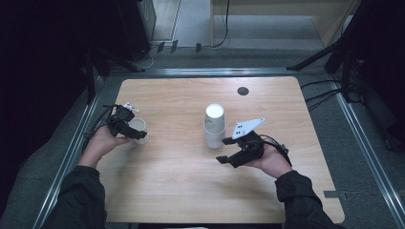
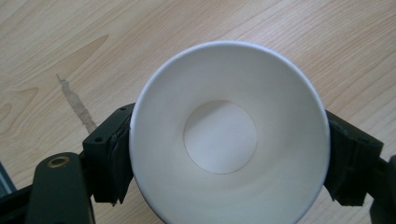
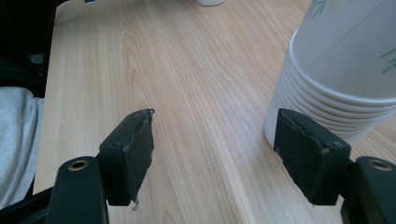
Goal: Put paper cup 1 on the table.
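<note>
- A single white paper cup [image 2: 229,135] stands upright, mouth up, on the wooden worktop [image 1: 181,181], well to the left of the stack of cups [image 1: 214,125].
- The left gripper [image 1: 136,134] has its fingers [image 2: 109,158] either side of the single cup; they seem to sit just beside its wall, not pressing it.
- The right gripper [image 1: 228,159] rests just right of the stack, its fingers [image 3: 130,149] apart and holding nothing.

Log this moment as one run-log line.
left tool: jaws flank upright white paper cup, grip unclear | right tool: open, empty, beside upside-down stack of white paper cups | surface: light wooden table
</note>
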A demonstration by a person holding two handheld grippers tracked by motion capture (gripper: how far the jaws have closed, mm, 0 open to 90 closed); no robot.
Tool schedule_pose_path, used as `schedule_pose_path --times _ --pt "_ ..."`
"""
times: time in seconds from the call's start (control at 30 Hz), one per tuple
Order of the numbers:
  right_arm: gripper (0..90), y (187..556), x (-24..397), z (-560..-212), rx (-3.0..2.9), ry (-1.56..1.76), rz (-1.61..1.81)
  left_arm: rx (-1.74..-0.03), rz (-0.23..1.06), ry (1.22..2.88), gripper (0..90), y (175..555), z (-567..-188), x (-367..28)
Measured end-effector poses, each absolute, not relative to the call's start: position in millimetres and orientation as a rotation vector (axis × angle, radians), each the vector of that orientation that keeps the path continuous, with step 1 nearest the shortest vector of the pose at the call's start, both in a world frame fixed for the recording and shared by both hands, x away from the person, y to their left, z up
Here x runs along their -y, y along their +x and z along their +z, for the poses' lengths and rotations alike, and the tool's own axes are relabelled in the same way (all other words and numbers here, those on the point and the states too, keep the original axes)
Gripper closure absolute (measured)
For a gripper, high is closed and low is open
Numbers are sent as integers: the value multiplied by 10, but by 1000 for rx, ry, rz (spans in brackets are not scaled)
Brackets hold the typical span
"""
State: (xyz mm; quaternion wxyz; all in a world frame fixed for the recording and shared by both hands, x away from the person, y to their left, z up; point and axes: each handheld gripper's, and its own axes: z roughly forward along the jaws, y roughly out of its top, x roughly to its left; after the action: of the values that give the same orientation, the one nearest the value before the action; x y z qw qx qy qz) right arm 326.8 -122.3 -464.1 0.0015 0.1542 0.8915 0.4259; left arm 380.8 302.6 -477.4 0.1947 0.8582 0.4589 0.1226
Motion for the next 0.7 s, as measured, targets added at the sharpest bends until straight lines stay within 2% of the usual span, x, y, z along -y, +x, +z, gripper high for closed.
schedule_pose_path --times 0.3,0.6,0.7 --pt "291 3264 1217 -4645 -2807 477 1329 -1293 269 2341 133 3804 -4718 -3082" --pt "291 3264 1218 -4643 -2809 478 1329 -1299 260 2259 130 3761 -4522 -3151" --pt "291 3266 1222 -4643 -2806 481 1332 -1293 313 2270 130 3728 -4434 -3133"
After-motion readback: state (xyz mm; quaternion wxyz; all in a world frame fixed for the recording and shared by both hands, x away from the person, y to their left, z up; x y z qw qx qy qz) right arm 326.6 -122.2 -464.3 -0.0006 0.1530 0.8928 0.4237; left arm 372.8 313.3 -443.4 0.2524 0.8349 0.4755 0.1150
